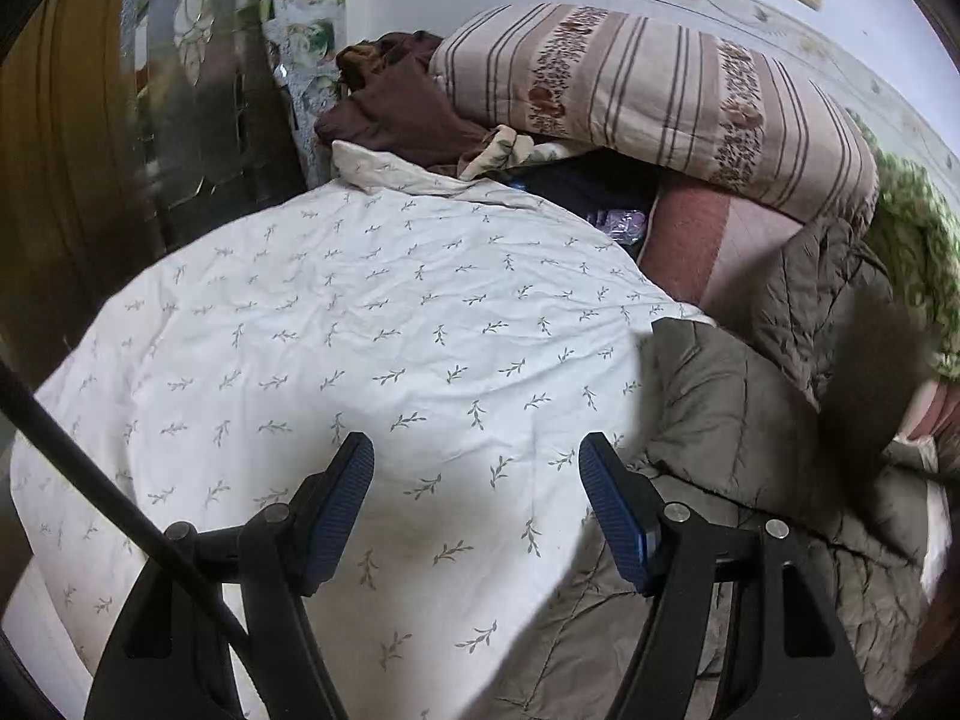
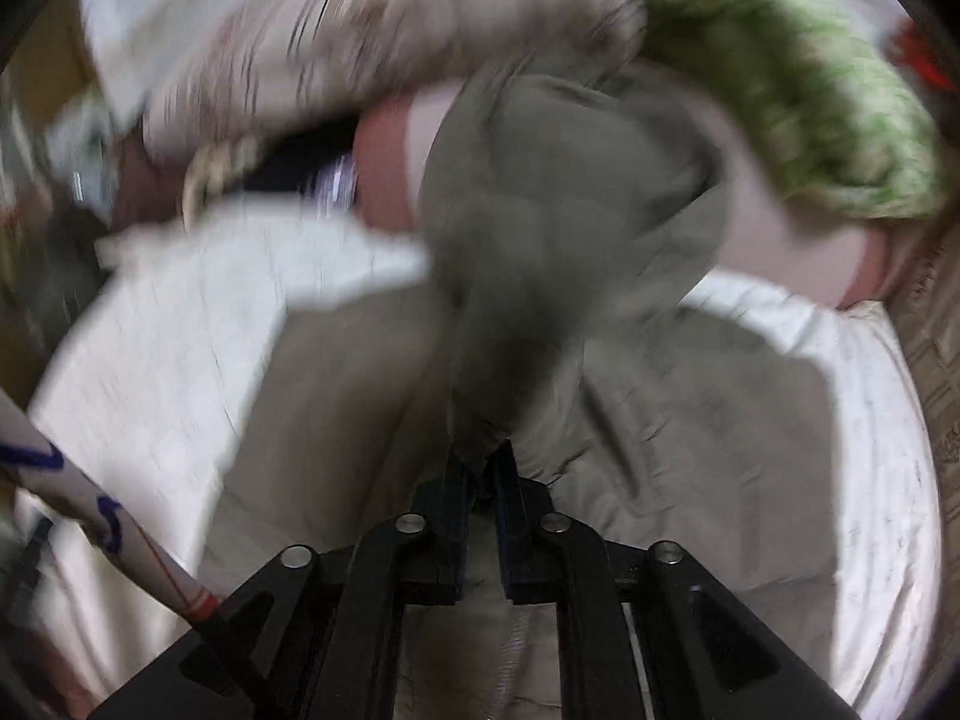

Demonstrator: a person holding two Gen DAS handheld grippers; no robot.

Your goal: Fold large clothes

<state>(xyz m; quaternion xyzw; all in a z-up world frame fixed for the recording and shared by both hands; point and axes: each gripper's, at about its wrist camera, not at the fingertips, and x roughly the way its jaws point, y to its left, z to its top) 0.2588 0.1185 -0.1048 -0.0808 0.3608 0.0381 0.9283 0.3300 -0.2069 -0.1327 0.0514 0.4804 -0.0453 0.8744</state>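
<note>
An olive-grey quilted jacket (image 1: 750, 420) lies on a white bedsheet with a small leaf print (image 1: 360, 330). My left gripper (image 1: 477, 456) is open and empty, hovering over the sheet just left of the jacket's edge. In the blurred right wrist view my right gripper (image 2: 483, 468) is shut on a bunched fold of the jacket (image 2: 540, 276) and holds it lifted above the rest of the garment, which is spread over the sheet (image 2: 168, 330).
A striped beige bolster (image 1: 660, 96) and a brown garment (image 1: 396, 108) lie at the back against the wall. A green patterned blanket (image 1: 918, 252) is at the right. A wooden wardrobe (image 1: 54, 168) stands at the left.
</note>
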